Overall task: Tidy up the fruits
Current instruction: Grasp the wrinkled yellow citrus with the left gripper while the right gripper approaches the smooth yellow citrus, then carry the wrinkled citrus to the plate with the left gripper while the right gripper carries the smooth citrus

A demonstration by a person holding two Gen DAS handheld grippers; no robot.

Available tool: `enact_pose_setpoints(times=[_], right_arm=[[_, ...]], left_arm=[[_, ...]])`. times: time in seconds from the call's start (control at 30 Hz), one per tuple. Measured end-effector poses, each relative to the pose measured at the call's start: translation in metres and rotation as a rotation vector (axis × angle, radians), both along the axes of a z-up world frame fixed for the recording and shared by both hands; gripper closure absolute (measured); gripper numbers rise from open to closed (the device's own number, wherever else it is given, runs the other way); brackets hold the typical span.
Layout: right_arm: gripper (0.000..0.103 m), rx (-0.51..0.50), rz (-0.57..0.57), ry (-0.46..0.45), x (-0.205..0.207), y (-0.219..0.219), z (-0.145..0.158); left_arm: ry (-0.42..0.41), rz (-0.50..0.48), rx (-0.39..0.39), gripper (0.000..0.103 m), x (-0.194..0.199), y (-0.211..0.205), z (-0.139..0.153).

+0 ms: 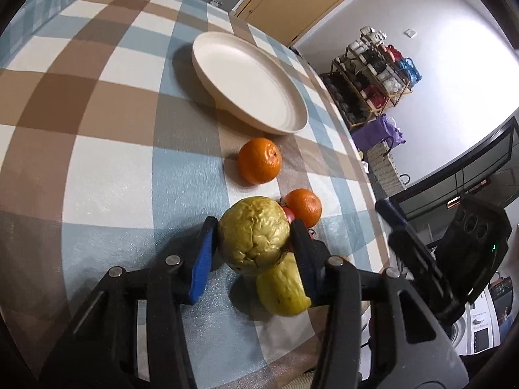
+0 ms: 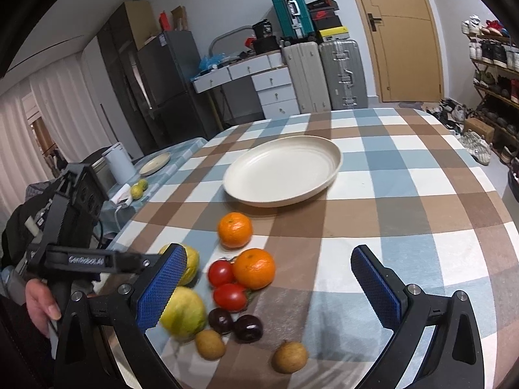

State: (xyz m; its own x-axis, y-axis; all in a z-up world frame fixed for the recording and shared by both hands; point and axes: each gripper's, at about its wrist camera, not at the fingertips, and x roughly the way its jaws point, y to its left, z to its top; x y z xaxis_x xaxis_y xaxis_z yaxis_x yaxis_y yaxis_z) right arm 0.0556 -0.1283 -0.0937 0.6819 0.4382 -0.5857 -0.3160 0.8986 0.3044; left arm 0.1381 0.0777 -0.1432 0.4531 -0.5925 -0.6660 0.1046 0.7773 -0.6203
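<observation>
Checked tablecloth (image 2: 405, 194), brown, blue and white, covers the whole table. On it, toward the far side, sits your cream plate (image 2: 282, 175), nothing in it yet.

Fruit lies in a loose cluster on the near side, well short of the plate. Largest first:

- Guava (image 1: 253, 235), yellow-green, skin lumpy and creased. Your left gripper (image 1: 253, 243) has it pinched across the widest part, one blue pad on each flank. It looks ripe, so probably soft and easily bruised; squeeze no harder than it takes to lift. Judged moderately heavy for its size.
- Second guava (image 1: 285, 288), smoother and paler, lies just near of the first, touching or close to it. Mind that it may roll when you lift.
- Two oranges: far orange (image 2: 235, 229) closest to the plate, near orange (image 2: 253, 268) beside the tomatoes. Firm, pebbled skin, should grip well around the middle.
- Two red tomatoes (image 2: 228, 296), glossy, likely slippery and thin-skinned.
- Two dark plums (image 2: 248, 327), shiny.
- Two small brown fruits (image 2: 289, 356) nearest you, dull-skinned; kind unclear.

Right gripper (image 2: 269, 291): fingers spread wide, holding nothing, hovering over the cluster.
</observation>
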Motion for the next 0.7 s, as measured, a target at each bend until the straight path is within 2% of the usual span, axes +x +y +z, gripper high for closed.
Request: enact_pose_setpoints(times=[0.2, 0.47, 0.7], right_arm=[[0.0, 0.035, 0.094, 0.012, -0.015, 0.018, 0.001], [0.0, -0.105, 0.21, -0.028, -0.04, 0.071, -0.008], [0.005, -0.271, 0.23, -0.074, -0.048, 0.103, -0.021]], left_arm=[[-0.057, 0.017, -0.014, 0.06, -0.011, 0.013, 0.017], [-0.099, 0.073, -0.038, 0.06, -0.036, 0.043, 0.027], [-0.121, 0.108, -0.034, 0.06, -0.065, 0.063, 0.033]])
